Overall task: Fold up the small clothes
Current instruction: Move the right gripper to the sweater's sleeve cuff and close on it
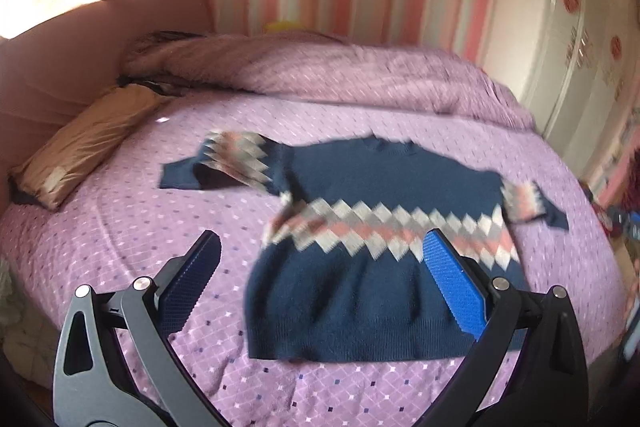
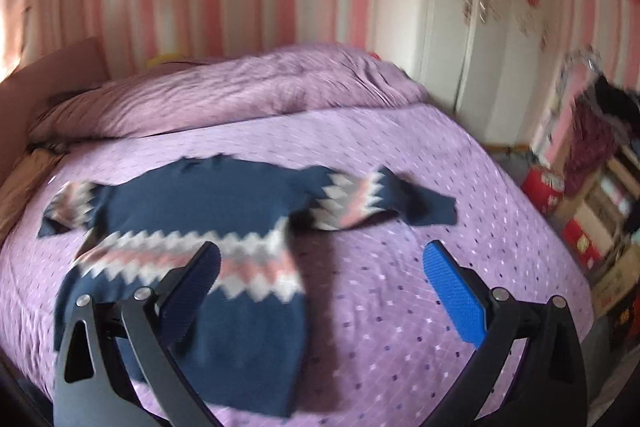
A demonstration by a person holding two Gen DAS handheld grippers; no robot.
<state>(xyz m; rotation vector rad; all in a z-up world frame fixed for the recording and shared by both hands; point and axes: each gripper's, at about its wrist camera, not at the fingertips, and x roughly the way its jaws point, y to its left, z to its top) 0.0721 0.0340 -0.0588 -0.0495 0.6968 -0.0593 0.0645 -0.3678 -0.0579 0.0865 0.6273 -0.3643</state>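
Sweater [image 1: 360, 227] lies flat mid-bed [image 1: 140, 227], hem toward the near edge, sleeves spanning left-right. Left gripper [image 1: 322, 259] hovers over its left side, right gripper [image 2: 322, 261] off its right side; both spread wide, empty.

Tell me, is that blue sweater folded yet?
Not yet: the sweater lies spread flat on the bed, both sleeves stretched outward.

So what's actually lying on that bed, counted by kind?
Sweaters: 1, the navy sweater with a diamond band
Pillows: 1, the tan pillow
Rolled duvets: 1, the purple duvet
Total: 3, all on the purple bedspread
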